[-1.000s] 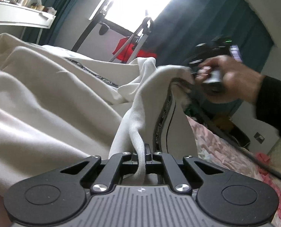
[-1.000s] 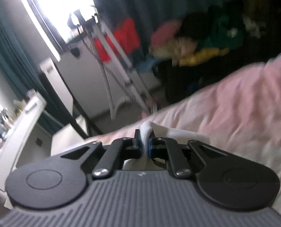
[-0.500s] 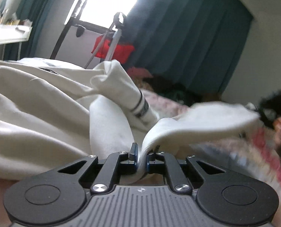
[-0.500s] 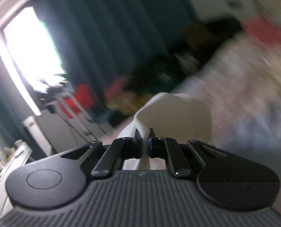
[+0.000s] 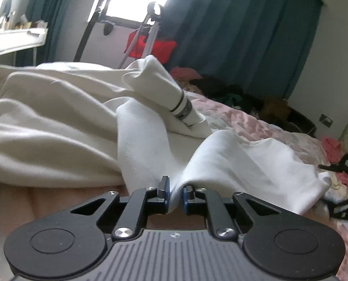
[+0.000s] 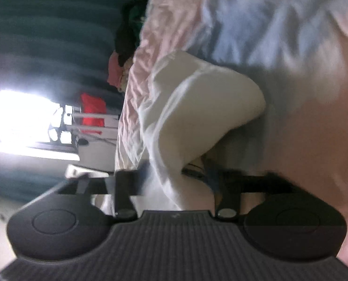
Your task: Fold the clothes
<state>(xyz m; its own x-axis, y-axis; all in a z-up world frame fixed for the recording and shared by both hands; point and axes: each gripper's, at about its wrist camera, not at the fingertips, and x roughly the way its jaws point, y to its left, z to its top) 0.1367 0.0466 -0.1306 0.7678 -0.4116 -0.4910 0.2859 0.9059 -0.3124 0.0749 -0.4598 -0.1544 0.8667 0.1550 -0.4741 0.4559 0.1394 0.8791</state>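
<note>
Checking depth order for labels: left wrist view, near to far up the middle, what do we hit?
left hand-held gripper → white garment → banded cuff → pink bedspread → clothes pile → teal curtain

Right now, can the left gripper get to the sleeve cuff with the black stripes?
Probably yes. The left gripper is opening, white cloth between its fingers, and the striped cuff lies ahead atop the garment, nothing blocking it.

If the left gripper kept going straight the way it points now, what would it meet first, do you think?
The left gripper, its jaws opening, already has the white garment between them. Going on, it would likely push straight into that cloth, then the banded cuff behind; depth is unclear.
</note>
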